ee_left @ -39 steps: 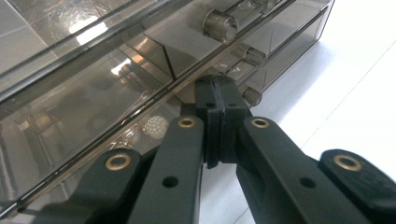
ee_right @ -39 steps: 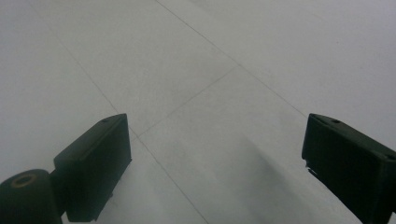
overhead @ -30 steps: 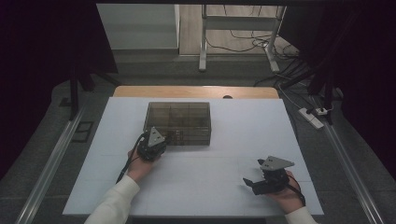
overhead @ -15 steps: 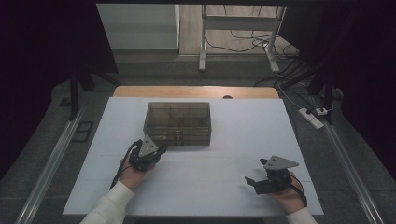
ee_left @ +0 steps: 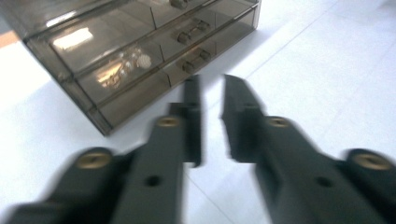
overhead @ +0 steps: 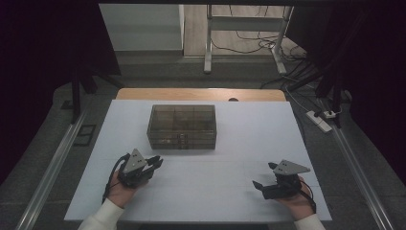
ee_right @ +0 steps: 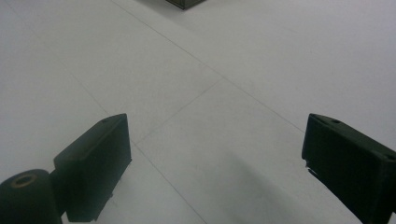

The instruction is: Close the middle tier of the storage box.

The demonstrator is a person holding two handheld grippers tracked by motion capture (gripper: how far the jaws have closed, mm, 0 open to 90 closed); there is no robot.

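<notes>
the left tongs [overhead: 154,164] sit near the counter's near left corner, aimed toward the smoky clear drawer box [overhead: 181,126]. their jaws have just been opening and now stand a narrow gap apart with nothing between them; the left gripper view shows this gap plainly [ee_left: 211,119], while the high view leaves it too small to judge. the right tongs [overhead: 264,178] rest low near the near right edge, pointing left across the white counter [overhead: 249,129]. the right gripper view [ee_right: 212,154] shows their jaws spread wide with bare counter between them, holding nothing.

the drawer box stands in the middle of the counter toward its far side, well apart from both tongs. from above it reads as a dark box with divided compartments. the left gripper view [ee_left: 140,51] comes closer and shows stacked drawer fronts with small knob handles, and pale, shiny small items inside one drawer, too blurred to name. the right gripper view catches just a corner of the box [ee_right: 184,3] at its top edge.
</notes>
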